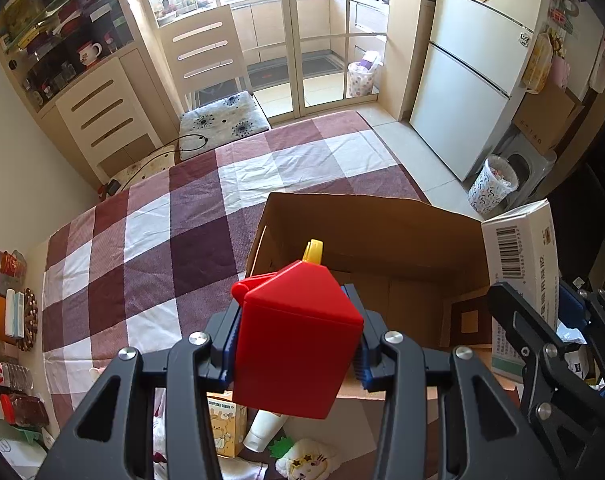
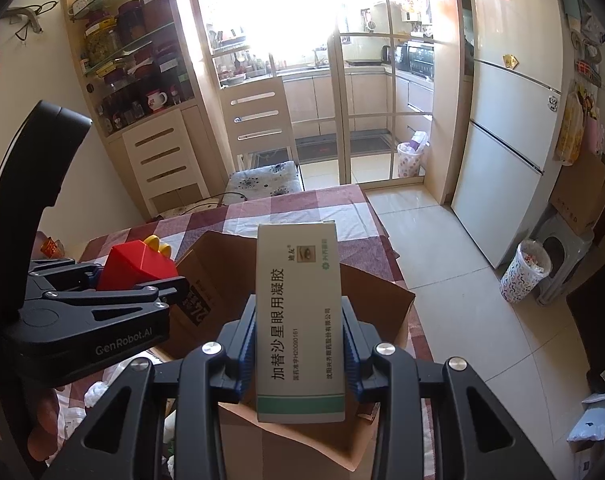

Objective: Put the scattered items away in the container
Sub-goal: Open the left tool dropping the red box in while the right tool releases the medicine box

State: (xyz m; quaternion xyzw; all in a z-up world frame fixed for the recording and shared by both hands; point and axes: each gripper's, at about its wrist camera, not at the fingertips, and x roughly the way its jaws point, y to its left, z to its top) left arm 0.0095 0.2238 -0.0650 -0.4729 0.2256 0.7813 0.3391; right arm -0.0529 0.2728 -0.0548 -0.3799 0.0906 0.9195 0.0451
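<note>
My left gripper [image 1: 296, 340] is shut on a red house-shaped box [image 1: 298, 332] with a yellow handle, held above the near edge of the open cardboard box [image 1: 366, 232]. My right gripper [image 2: 298, 344] is shut on a white and green medicine carton [image 2: 298, 320], upright over the same cardboard box [image 2: 222, 272]. In the left wrist view that carton [image 1: 522, 264] and the right gripper [image 1: 558, 320] show at the right. In the right wrist view the left gripper [image 2: 142, 280] with the red box [image 2: 134, 268] shows at the left.
A checked tablecloth [image 1: 162, 240] covers the table. Below the left gripper lie a small yellow carton [image 1: 226, 424], a white tube [image 1: 262, 428] and a plush toy [image 1: 306, 460]. Snacks and jars [image 1: 10, 320] line the table's left edge. A chair [image 1: 218, 116] stands behind the table.
</note>
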